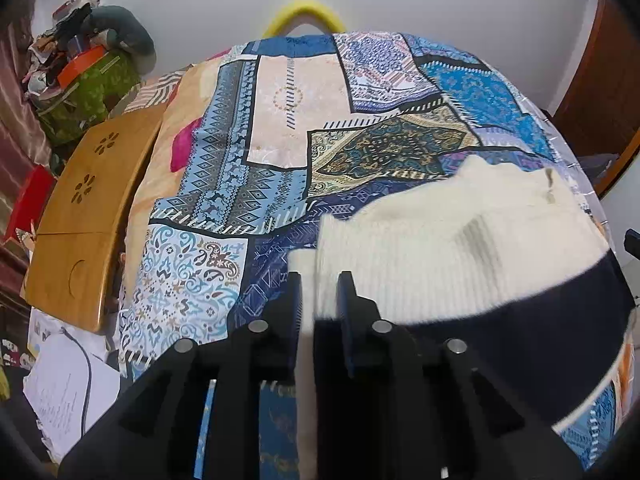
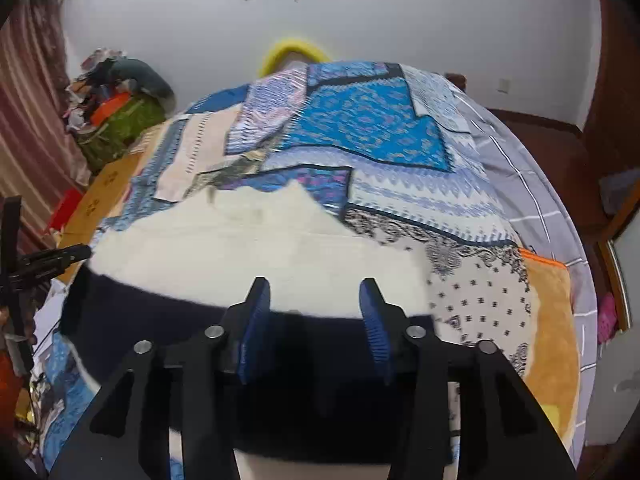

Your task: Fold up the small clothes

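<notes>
A small cream knit sweater (image 1: 440, 240) with a dark navy band (image 1: 540, 328) lies on a patchwork bedspread (image 1: 248, 168). My left gripper (image 1: 319, 280) is shut on a ribbed cream edge of the sweater at its left side. In the right wrist view the sweater (image 2: 260, 248) spreads across the middle, its navy band (image 2: 160, 320) nearest me. My right gripper (image 2: 314, 288) is open, its blue pads (image 2: 376, 328) over the seam between the cream part and the navy band. The left gripper's tip (image 2: 60, 258) shows at the left edge.
A wooden lap table (image 1: 84, 216) lies at the bed's left edge, with papers and a cable (image 1: 68, 384) below it. A pile of bags and clothes (image 1: 84, 80) stands at the far left. A yellow ring (image 1: 304, 16) peeks behind the bed. A wooden door (image 2: 612, 100) is at the right.
</notes>
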